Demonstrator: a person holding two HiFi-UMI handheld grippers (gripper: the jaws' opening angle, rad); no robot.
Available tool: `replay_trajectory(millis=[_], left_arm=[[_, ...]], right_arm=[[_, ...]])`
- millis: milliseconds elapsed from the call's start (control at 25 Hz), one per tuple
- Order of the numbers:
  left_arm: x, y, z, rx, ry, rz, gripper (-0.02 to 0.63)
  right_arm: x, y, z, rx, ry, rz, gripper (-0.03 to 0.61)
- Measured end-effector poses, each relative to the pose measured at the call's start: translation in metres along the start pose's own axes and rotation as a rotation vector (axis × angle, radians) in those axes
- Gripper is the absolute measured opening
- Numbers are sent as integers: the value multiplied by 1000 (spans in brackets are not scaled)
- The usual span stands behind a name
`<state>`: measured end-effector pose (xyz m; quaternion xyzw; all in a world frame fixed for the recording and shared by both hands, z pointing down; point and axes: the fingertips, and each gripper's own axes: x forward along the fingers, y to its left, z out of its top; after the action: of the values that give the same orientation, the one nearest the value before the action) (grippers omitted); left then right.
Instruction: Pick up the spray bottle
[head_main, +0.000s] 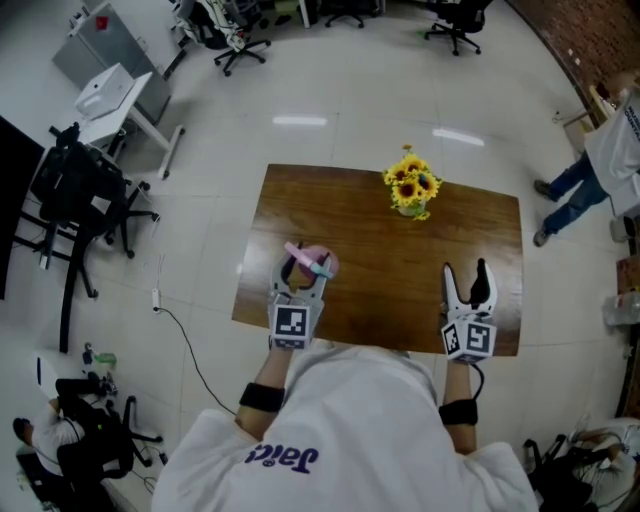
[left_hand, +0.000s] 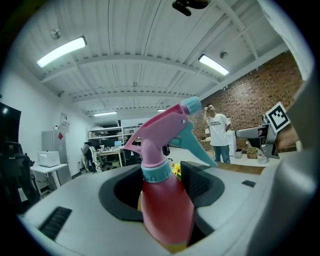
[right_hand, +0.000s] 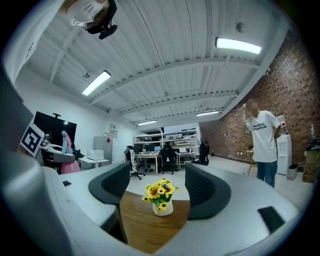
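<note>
Currently, the left gripper (head_main: 303, 272) grasps the pink plastic spray bottle with teal nozzle (left_hand: 167, 205) by its body, over the brown wooden table's (head_main: 380, 200) near-left area. Lift steadily, bottle upright. The right gripper (head_main: 469, 285) is released and empty.

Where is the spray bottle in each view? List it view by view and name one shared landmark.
Head view: the spray bottle is left of centre, over the table's near left part, in the left gripper.
Left gripper view: dead centre, clamped between the fingers, pink trigger head up.
Right gripper view: far left edge, small and pink.
Shared landmark: the sunflower pot, visible in all three views.
</note>
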<state>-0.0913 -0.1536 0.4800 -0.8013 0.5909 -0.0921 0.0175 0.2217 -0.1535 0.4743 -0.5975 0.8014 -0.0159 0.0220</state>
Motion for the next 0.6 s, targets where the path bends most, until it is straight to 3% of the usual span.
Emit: replay_trajectory(millis=[160, 440, 600], left_arm=[[-3, 0, 15, 66, -68, -5, 245], [-8, 1, 38, 8, -147, -1, 245], [-11, -1, 45, 33, -174, 6, 245]], right_arm=[[-10, 1, 12, -62, -12, -27, 357], [-13, 15, 40, -30, -72, -33, 357], [-17, 15, 45, -26, -85, -42, 357]])
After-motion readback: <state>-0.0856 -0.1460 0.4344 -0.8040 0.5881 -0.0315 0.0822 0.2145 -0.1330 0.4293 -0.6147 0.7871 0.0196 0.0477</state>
